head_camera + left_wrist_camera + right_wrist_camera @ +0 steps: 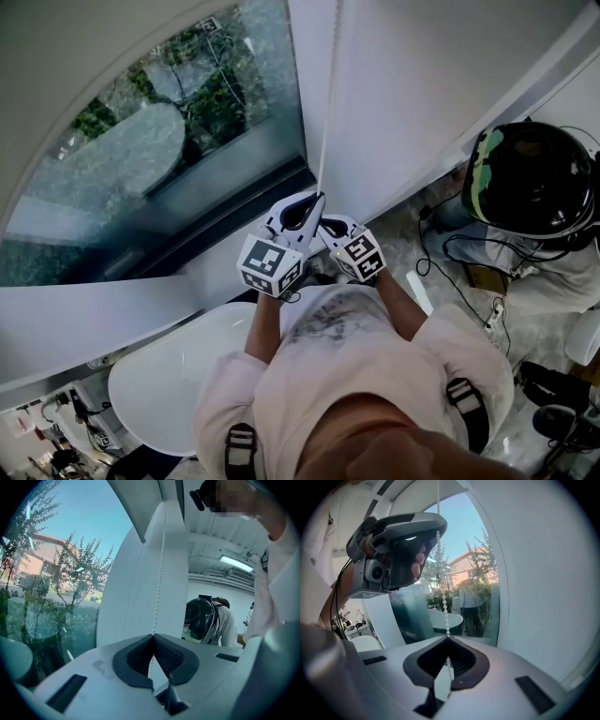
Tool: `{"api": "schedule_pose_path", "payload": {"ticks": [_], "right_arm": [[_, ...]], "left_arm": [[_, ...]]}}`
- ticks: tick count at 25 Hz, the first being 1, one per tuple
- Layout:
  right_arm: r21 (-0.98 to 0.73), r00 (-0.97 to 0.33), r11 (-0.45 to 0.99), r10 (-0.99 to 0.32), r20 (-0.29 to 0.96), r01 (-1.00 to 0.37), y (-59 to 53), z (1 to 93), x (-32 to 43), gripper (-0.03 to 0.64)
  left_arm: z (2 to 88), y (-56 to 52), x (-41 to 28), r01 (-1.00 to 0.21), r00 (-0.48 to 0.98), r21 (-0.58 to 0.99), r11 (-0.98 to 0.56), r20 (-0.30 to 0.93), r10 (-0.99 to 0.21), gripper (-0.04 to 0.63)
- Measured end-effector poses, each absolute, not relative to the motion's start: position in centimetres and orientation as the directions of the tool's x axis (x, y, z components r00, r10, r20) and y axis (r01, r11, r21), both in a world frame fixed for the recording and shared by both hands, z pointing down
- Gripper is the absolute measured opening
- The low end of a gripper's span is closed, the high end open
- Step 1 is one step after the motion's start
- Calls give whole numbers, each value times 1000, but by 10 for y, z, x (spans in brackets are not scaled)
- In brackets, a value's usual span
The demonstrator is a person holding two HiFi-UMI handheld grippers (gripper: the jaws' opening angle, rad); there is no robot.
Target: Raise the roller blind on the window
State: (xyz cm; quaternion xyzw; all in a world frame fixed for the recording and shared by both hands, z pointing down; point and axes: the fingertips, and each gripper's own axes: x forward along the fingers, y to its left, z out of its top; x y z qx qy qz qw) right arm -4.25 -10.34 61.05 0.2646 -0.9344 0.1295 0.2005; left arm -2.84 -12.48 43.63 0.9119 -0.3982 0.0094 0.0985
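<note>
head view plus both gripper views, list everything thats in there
window glass: 1 pane, clear, upper left
bead chain: 1, white, hanging at the glass's right edge
white panel: 1, right of the chain; blind or wall, cannot tell
trees: several, green, outside
building: 1, red-brown, outside
round seat or table: 1, white, lower left
second person: 1, pale clothes, at right
helmet: 1, black, on that person
cables: several, black, floor at right
left tongs: 1, white, shut on the chain, above the right
right tongs: 1, white, shut on the chain
</note>
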Motion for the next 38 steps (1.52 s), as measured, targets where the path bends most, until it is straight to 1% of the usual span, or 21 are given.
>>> {"api": "schedule_pose_path", "payload": {"ticks": [17,26,29,31,38], "right_arm": [[-165,-743,820,-386,547,-548,-88,649,-34,61],[-117,-728,844,-371,577,-523,-84,652,-25,63],[-123,-743,846,-374,555,-518,-79,632,-24,72],[-137,-761,845,-381,525,-517,-77,613,-26,164],[-105,-795,826,-488,360,-554,-93,513,-17,167]], "left_arm": [[476,-114,-21,-715,699,213,-666,181,-692,8],[485,-120,-23,-721,693,215,-659,184,-697,8],[482,-120,-23,-723,690,213,-657,179,-701,8],[481,-120,-25,-726,687,213,-654,177,-705,8],[484,-124,-30,-735,676,212,-643,176,-715,8]]}}
